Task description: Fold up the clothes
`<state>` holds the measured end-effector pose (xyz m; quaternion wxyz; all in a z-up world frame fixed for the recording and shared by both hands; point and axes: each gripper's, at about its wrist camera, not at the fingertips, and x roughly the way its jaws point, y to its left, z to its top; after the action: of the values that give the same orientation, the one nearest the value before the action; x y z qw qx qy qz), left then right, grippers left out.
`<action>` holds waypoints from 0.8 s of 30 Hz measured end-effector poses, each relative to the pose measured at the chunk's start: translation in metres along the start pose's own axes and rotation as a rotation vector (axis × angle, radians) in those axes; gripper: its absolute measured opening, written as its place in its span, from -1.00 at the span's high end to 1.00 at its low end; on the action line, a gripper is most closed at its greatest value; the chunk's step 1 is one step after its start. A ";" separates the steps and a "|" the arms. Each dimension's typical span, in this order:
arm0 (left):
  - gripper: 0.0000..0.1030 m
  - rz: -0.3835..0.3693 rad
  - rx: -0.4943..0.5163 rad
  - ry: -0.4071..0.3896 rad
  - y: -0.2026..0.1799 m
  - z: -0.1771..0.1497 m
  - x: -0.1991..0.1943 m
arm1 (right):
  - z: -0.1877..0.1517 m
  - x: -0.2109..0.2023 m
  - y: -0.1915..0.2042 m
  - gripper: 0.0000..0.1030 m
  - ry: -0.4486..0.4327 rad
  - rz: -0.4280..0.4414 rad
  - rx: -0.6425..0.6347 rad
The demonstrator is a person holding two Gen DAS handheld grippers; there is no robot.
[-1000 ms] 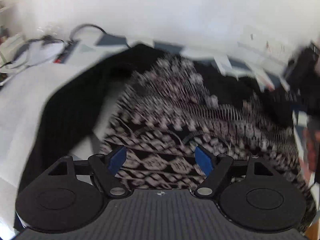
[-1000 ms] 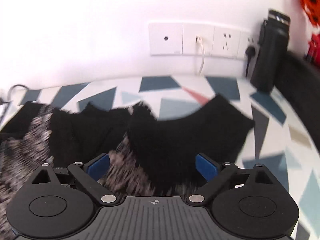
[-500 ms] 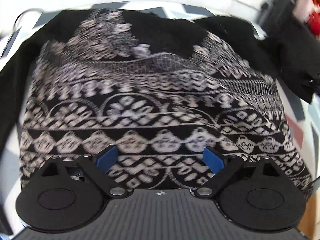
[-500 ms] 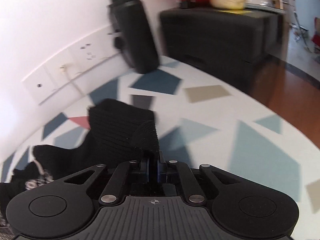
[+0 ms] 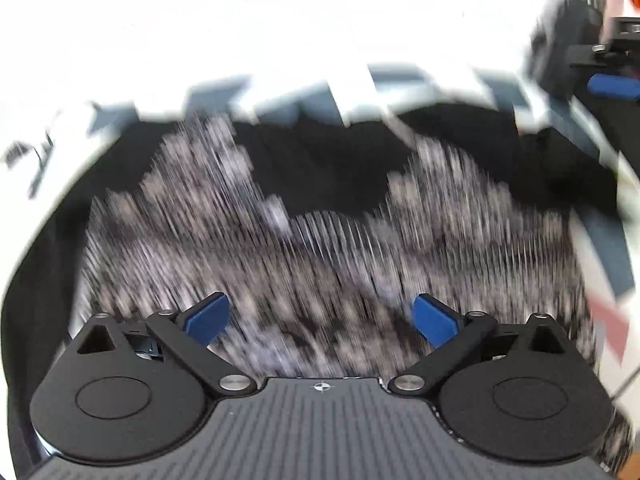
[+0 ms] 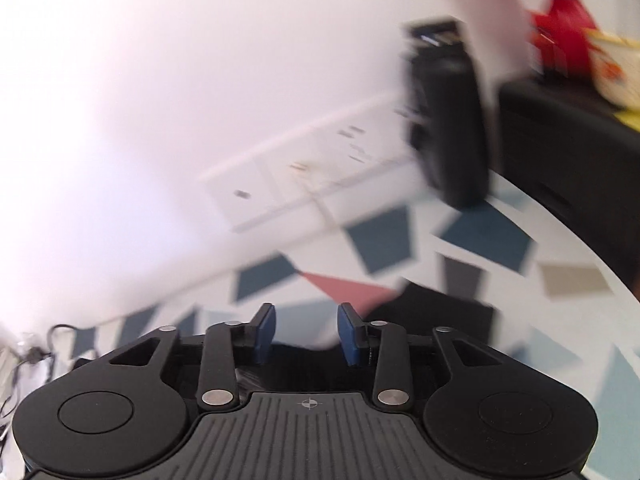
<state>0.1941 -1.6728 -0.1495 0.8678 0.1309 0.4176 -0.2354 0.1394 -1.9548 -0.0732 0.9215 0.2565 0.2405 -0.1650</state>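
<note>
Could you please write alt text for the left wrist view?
A black knit garment with a white geometric pattern lies spread on a white tabletop with blue triangles, motion-blurred. The left gripper, blue-padded fingers wide apart, hovers above its near edge, holding nothing.

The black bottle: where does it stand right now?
In the right wrist view, the black bottle stands upper right on the patterned table, against the wall.
</note>
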 end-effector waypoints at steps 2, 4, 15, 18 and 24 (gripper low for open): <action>-0.99 0.047 -0.011 -0.049 0.013 0.006 -0.003 | -0.002 0.009 0.028 -0.83 -0.010 0.021 -0.080; -0.99 0.051 -0.038 -0.015 0.030 0.008 0.005 | -0.011 0.020 0.050 -0.96 0.006 0.018 -0.143; -0.99 0.075 -0.087 -0.097 0.126 -0.011 0.029 | -0.067 0.066 0.086 -0.55 0.190 -0.137 -0.217; -0.99 0.057 -0.071 -0.111 0.142 0.007 0.044 | -0.051 0.088 0.090 -0.53 0.141 -0.194 -0.263; -0.99 -0.047 -0.127 -0.015 0.150 0.008 0.076 | -0.055 0.172 0.100 -0.74 0.276 -0.306 -0.434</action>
<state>0.3186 -1.5704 -0.2002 0.8717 0.0638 0.4282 -0.2295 0.3050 -1.8740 -0.1656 0.8779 0.0343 0.4289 -0.2101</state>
